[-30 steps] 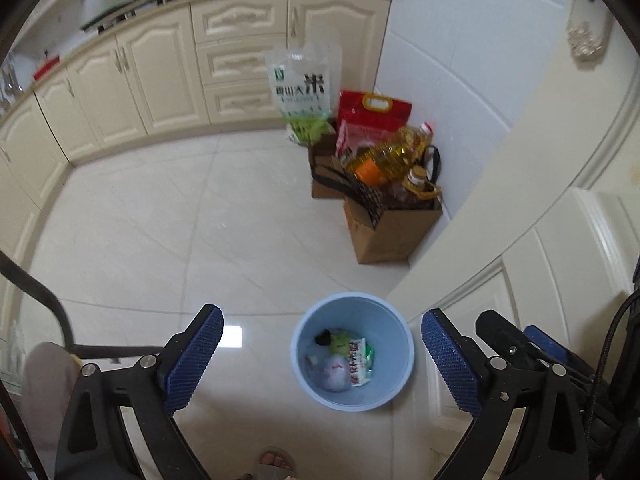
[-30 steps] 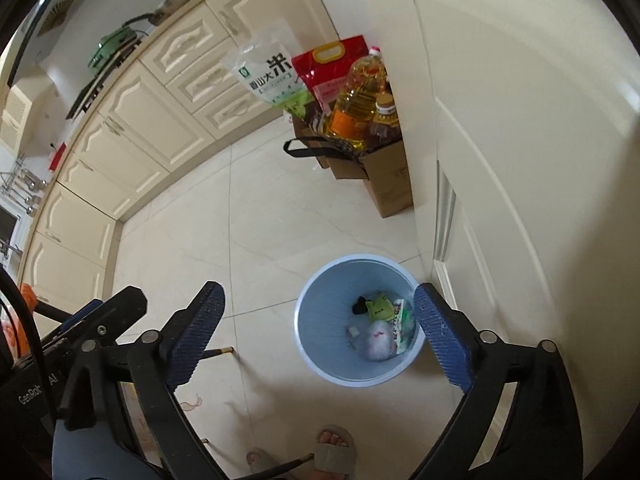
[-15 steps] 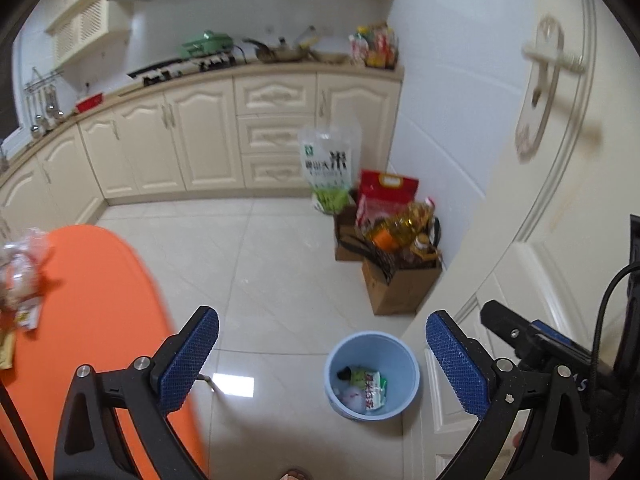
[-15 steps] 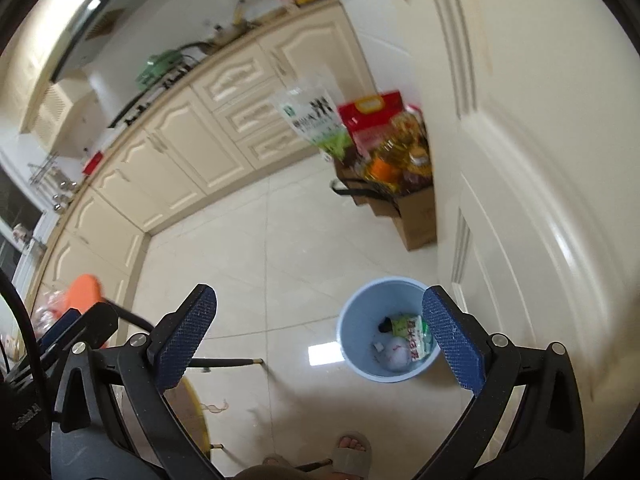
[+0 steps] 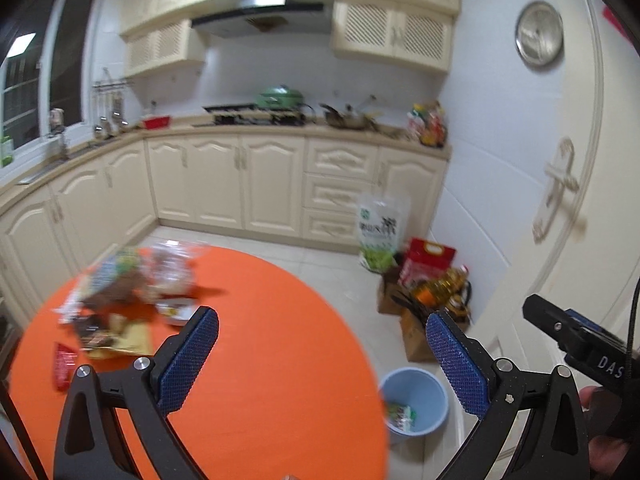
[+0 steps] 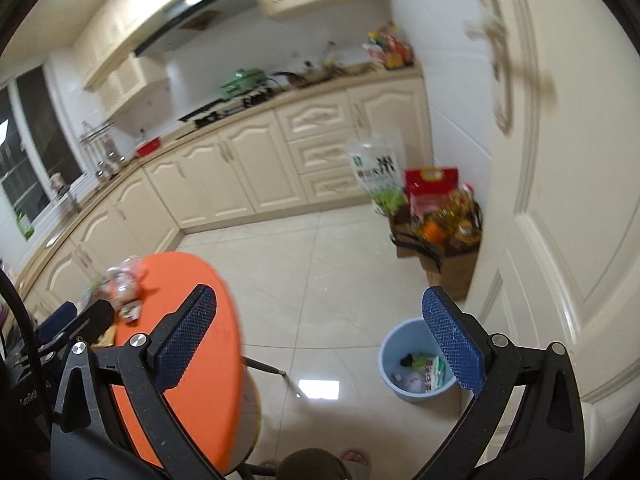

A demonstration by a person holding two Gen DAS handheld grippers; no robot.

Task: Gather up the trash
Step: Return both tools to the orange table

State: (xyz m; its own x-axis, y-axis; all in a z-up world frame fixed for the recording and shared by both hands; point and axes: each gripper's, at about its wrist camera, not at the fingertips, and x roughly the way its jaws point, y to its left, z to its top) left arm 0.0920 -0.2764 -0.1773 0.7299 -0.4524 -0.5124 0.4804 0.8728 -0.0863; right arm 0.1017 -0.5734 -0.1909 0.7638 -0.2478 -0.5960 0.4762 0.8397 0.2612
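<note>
step: we are reaching for the blurred pile of crumpled wrappers (image 5: pixel 132 292) on the round orange counter (image 5: pixel 256 360) | left claw (image 5: pixel 320 356) and right claw (image 6: pixel 320 336) gaping wide, empty | advice: we are picking one edge piece (not the heap) | round pale-blue plastic bin (image 6: pixel 416 360) on floor beside counter, partly filled

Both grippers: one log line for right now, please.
left gripper: open, empty | right gripper: open, empty | wrappers: on orange table | blue bin: holds trash
</note>
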